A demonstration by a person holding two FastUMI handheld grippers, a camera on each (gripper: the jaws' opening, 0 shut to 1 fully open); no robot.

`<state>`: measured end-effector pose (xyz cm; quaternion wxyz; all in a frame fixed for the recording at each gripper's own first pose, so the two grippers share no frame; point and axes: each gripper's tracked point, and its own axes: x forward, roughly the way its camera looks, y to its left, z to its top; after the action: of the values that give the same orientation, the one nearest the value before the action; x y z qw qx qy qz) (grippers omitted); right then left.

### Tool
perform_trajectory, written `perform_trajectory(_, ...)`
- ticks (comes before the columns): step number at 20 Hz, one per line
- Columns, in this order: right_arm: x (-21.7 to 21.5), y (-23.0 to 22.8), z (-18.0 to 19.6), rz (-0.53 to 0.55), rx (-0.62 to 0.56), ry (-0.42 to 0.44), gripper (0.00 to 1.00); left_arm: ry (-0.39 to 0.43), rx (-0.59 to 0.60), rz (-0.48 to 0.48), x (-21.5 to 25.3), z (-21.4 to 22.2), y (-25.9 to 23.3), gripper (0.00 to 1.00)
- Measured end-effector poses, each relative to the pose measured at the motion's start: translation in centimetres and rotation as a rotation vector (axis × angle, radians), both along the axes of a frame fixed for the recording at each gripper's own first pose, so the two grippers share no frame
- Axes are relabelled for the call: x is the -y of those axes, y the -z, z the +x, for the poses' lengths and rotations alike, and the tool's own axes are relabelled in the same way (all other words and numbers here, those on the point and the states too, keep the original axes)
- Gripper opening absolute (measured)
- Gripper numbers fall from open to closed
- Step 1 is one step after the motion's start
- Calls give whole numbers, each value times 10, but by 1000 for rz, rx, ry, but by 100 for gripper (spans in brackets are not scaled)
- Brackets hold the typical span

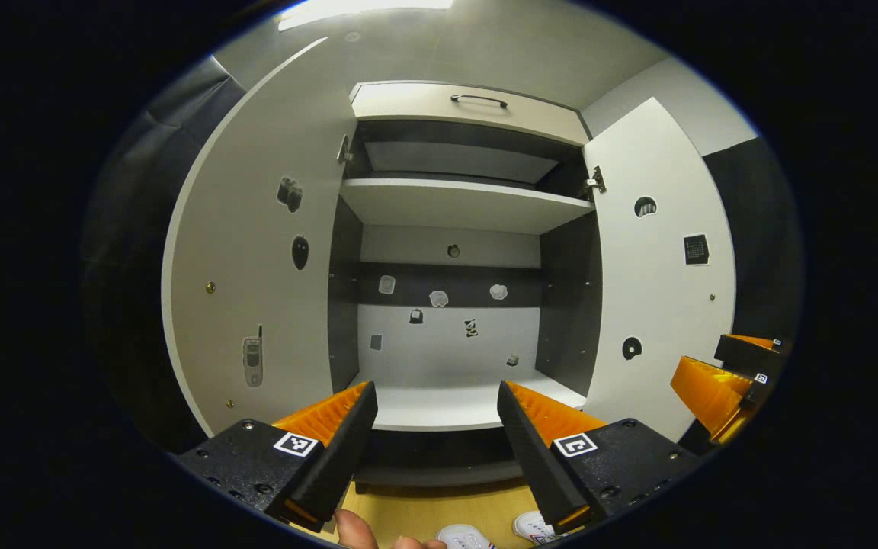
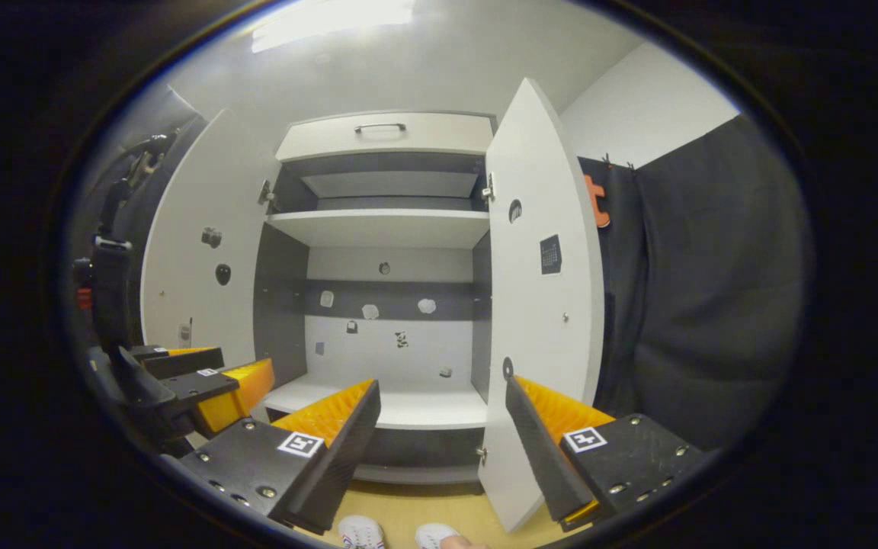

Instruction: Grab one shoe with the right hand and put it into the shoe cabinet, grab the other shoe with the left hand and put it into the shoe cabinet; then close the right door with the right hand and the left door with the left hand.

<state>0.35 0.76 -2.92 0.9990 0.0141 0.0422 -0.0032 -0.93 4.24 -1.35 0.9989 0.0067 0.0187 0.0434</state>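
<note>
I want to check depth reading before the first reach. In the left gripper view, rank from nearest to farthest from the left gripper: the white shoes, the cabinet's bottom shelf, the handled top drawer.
From the left gripper:
1. White shoes, on the wooden floor just below.
2. White bottom shelf, straight ahead.
3. White top drawer with dark handle, high above.

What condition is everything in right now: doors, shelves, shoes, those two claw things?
Left door: open.
Right door: open.
Bottom shelf: bare.
Drawer: shut.
Shoes: on the floor, ungrabbed.
Left gripper: fingers apart, empty.
Right gripper: fingers apart, empty.
</note>
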Motion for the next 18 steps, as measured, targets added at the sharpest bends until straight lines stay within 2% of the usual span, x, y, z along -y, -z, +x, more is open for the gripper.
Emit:
perform_trajectory(6, -11, 7, 7, -4, -16, -24, 99, -37, -7, 10, -15, -2, 2, 96)
perform_trajectory(18, -11, 21, 17, 3, -47, -28, 99, -58, -13, 22, -19, 3, 6, 96)
